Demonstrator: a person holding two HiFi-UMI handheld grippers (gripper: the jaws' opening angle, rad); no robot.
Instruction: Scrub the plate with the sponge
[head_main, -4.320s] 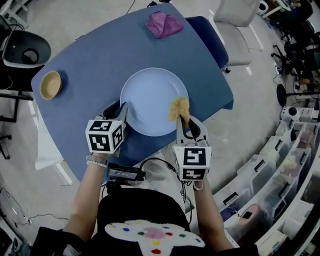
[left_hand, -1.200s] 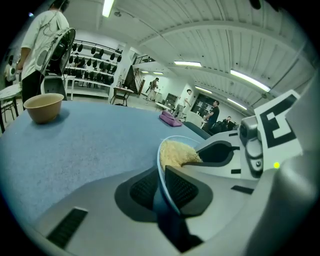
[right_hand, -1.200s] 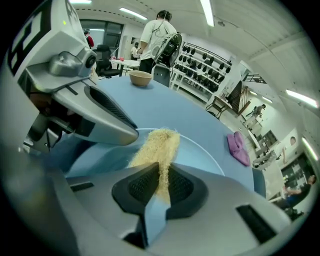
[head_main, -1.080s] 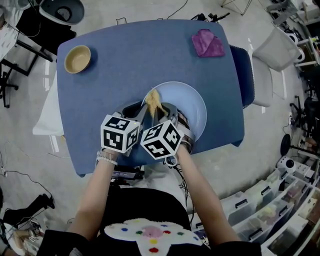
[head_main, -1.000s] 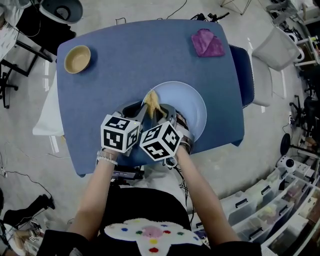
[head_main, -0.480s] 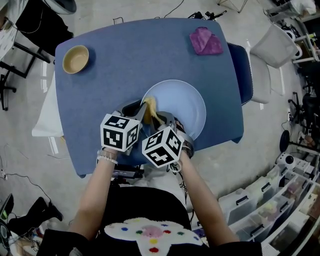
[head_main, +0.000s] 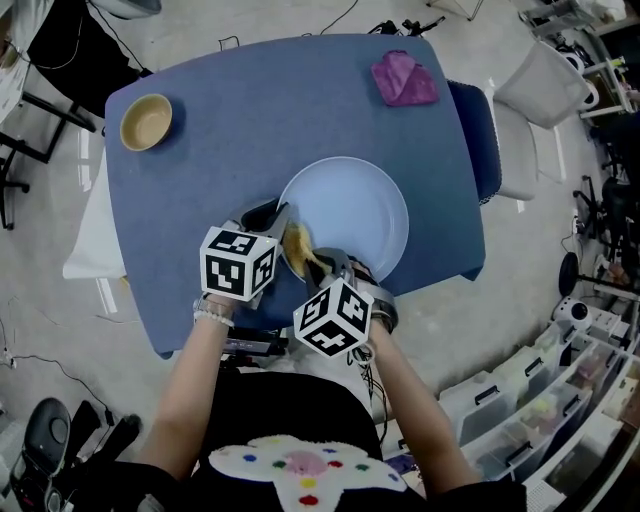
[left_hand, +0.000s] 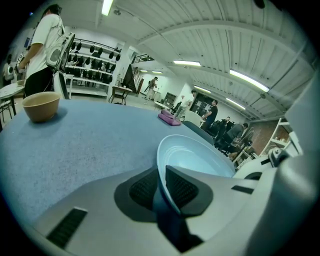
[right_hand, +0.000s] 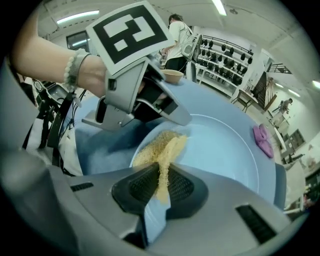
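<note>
A pale blue plate (head_main: 350, 205) lies on the blue table near its front edge. My left gripper (head_main: 277, 214) is shut on the plate's left rim; in the left gripper view the rim (left_hand: 161, 172) runs between the dark pads. My right gripper (head_main: 312, 262) is shut on a yellow sponge (head_main: 297, 247), which presses on the plate's near-left part. In the right gripper view the sponge (right_hand: 161, 149) sticks out past the pads onto the plate (right_hand: 225, 150), just below the left gripper (right_hand: 137, 95).
A tan bowl (head_main: 146, 121) stands at the table's far left corner. A purple cloth (head_main: 404, 78) lies at the far right. A chair (head_main: 530, 110) stands to the right of the table. People stand in the background of both gripper views.
My right gripper has dragged the sponge along the plate's left side toward the near rim. The left gripper has stayed on the rim.
</note>
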